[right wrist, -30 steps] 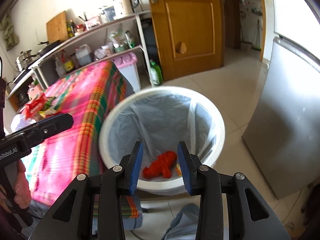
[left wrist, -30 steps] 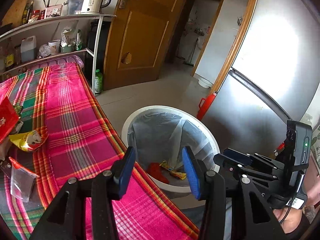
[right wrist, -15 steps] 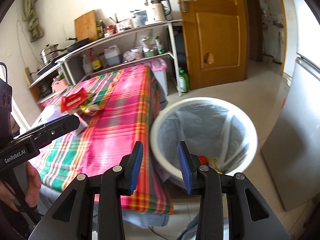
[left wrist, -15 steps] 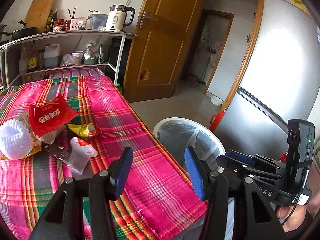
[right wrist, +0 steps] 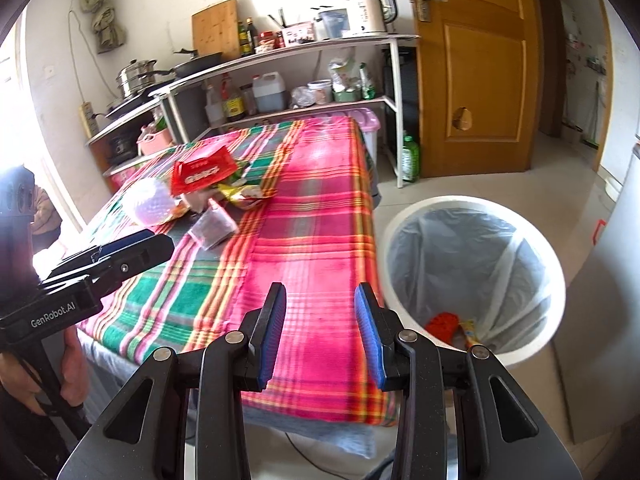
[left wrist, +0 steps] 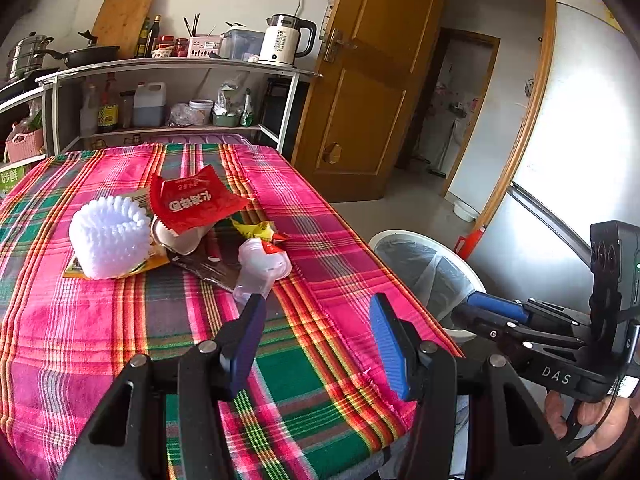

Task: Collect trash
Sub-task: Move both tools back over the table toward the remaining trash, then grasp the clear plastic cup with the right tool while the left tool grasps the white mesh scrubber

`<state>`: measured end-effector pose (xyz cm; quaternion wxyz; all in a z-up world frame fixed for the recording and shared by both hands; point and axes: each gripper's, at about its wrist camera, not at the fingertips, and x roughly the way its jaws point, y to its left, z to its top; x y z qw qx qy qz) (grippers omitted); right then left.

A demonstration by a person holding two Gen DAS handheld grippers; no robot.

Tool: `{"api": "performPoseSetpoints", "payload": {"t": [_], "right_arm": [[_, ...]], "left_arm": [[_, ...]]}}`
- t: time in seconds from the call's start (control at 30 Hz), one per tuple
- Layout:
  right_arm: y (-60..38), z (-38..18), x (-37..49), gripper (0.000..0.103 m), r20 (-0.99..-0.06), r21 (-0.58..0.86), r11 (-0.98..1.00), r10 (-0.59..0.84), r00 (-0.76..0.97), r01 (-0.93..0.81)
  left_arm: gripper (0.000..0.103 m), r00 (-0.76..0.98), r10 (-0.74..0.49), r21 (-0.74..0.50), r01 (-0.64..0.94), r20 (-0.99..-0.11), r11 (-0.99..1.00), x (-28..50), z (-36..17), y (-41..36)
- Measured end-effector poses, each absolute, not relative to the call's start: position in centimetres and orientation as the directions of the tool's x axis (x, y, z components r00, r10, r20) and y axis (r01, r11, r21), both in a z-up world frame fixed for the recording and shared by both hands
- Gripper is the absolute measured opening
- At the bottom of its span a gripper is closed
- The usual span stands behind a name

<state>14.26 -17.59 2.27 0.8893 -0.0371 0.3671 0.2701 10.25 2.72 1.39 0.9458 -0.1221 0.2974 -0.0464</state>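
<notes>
Both tongs (left wrist: pixel 316 340) (right wrist: pixel 320 334) empty — apparently — above tablecloth (left wrist: pixel 100 340)

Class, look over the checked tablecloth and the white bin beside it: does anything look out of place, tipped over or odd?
Yes. Litter is heaped on the tablecloth: a red wrapper draped over other scraps, a yellow wrapper, and a clear plastic cup tipped on its side. The white bin already holds a few scraps.

Each gripper is black plastic with two ribbed blue pads and round silver screws at the finger pivots. The left gripper (left wrist: pixel 316 340) reads "GenRobot.AI" in white; the right gripper (right wrist: pixel 320 332) reads "DAS" and shows a small green light.
</notes>
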Motion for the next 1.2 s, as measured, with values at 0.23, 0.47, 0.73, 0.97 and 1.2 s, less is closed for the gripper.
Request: {"api": "performPoseSetpoints", "payload": {"t": [0.23, 0.47, 0.73, 0.97, 1.2], "right_arm": [[-15.2, 1.9, 14.3, 0.037, -0.677, 0.128, 0.818, 0.485, 0.553, -0.561], [-12.5, 1.6, 14.9, 0.047, -0.677, 0.117, 0.782, 0.514, 0.526, -0.613], [-9.0, 1.1, 16.1, 0.056, -0.684, 0.100, 0.732, 0.542, 0.488, -0.674], [-6.1, 0.6, 17.4, 0.056, -0.690, 0.079, 0.696, 0.555, 0.465, -0.714], [-4.1, -0.1, 19.0, 0.056, -0.704, 0.064, 0.680, 0.549, 0.450, -0.730]], "left_arm": [[0.056, 0.822, -0.120, -0.258, -0.033, -0.557, 0.966, 9.6, 0.8, 4.8], [0.060, 0.822, -0.071, -0.257, -0.094, -0.565, 0.962, 9.0, 0.2, 7.4], [0.064, 0.822, 0.003, -0.246, -0.174, -0.570, 0.954, 9.1, 0.1, 10.9], [0.067, 0.820, 0.058, -0.238, -0.232, -0.569, 0.943, 10.0, 0.4, 14.3], [0.070, 0.821, 0.062, -0.248, -0.243, -0.568, 0.938, 12.0, 0.4, 16.5]]}}
